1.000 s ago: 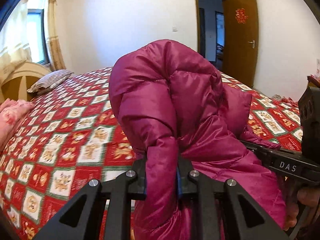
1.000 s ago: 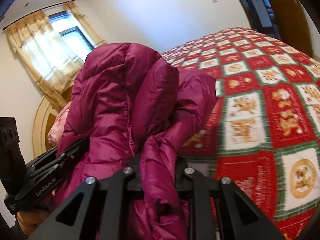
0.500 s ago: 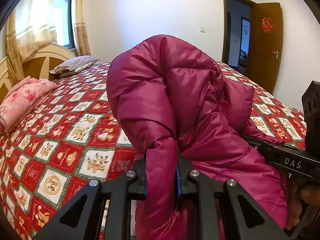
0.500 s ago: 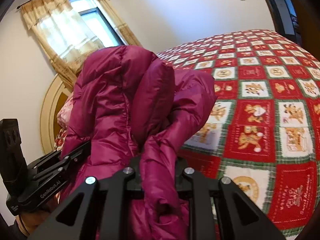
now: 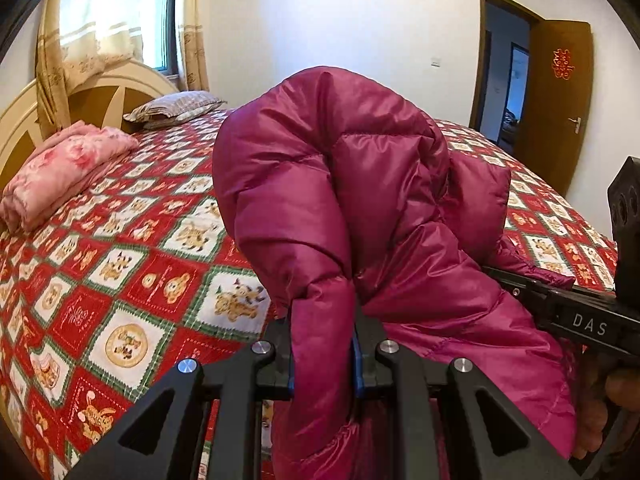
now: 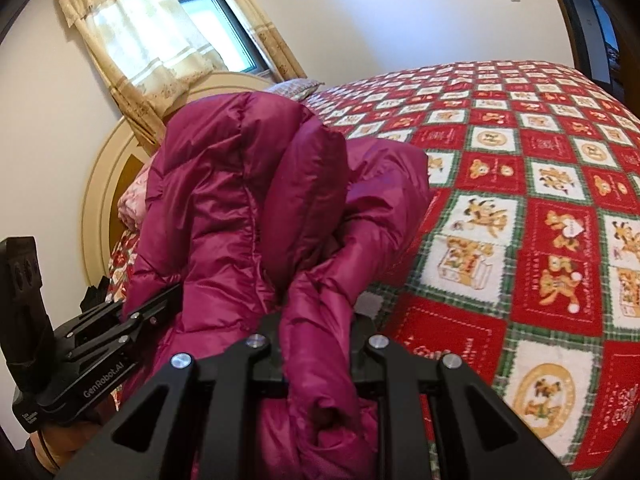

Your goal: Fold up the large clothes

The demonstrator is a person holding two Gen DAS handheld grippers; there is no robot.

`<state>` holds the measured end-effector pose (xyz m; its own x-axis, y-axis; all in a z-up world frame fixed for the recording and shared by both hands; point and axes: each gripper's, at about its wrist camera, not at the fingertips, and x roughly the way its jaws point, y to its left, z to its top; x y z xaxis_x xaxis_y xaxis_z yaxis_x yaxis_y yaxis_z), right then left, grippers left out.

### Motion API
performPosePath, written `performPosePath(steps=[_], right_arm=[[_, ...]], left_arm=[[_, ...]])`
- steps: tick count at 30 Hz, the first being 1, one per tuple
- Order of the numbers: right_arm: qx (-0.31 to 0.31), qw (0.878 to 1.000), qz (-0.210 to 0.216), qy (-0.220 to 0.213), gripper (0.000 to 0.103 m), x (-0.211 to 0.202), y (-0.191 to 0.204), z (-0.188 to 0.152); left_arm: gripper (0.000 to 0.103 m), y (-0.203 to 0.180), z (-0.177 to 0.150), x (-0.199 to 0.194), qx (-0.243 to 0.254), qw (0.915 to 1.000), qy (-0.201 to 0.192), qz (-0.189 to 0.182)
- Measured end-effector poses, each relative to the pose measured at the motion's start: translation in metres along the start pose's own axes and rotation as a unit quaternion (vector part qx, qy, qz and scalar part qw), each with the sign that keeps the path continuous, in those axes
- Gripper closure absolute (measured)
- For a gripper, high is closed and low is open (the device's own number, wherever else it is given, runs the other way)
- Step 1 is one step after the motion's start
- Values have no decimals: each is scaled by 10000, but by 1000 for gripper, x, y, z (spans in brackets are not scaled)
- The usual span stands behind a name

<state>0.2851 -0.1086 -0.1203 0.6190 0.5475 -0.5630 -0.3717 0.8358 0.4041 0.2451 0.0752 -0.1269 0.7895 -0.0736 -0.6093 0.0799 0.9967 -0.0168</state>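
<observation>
A magenta puffer jacket (image 5: 344,184) hangs bunched above the bed, lifted by both grippers. My left gripper (image 5: 323,344) is shut on a thick fold of it; the padded cloth bulges up between the jaws. In the right wrist view the same jacket (image 6: 240,200) rises in front of the lens, and my right gripper (image 6: 318,340) is shut on another fold. The right gripper's black body (image 5: 576,312) shows at the right of the left wrist view, and the left gripper's body (image 6: 100,344) at the lower left of the right wrist view, both pinching the jacket side by side.
The bed carries a red, white and green patterned quilt (image 5: 120,280). A folded pink blanket (image 5: 60,172) and a striped pillow (image 5: 176,106) lie near the cream headboard (image 5: 24,120). A curtained window (image 6: 160,32) is behind; an open brown door (image 5: 560,100) stands far right.
Both grippers swung sideways together with the jacket; the headboard, window and pink blanket have come further into view. The grips on the jacket are unchanged.
</observation>
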Motion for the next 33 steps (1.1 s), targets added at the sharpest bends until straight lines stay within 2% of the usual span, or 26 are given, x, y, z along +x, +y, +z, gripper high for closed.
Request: performPosePath(steps=[8, 18, 29, 33], right_arm=[[-45, 9998, -80, 178, 82, 20, 3, -5], [-55, 9996, -164, 236, 82, 24, 7, -7], [-42, 9992, -241, 315, 82, 31, 8, -9], [-54, 9990, -307, 328, 81, 33, 8, -11]], left_arm=[[83, 17, -12, 11, -169, 9997, 145, 13], [82, 25, -17, 14, -204, 9996, 171, -19], [70, 31, -22, 15, -230, 9994, 248, 75], [61, 31, -25, 19, -175, 9993, 272, 194]])
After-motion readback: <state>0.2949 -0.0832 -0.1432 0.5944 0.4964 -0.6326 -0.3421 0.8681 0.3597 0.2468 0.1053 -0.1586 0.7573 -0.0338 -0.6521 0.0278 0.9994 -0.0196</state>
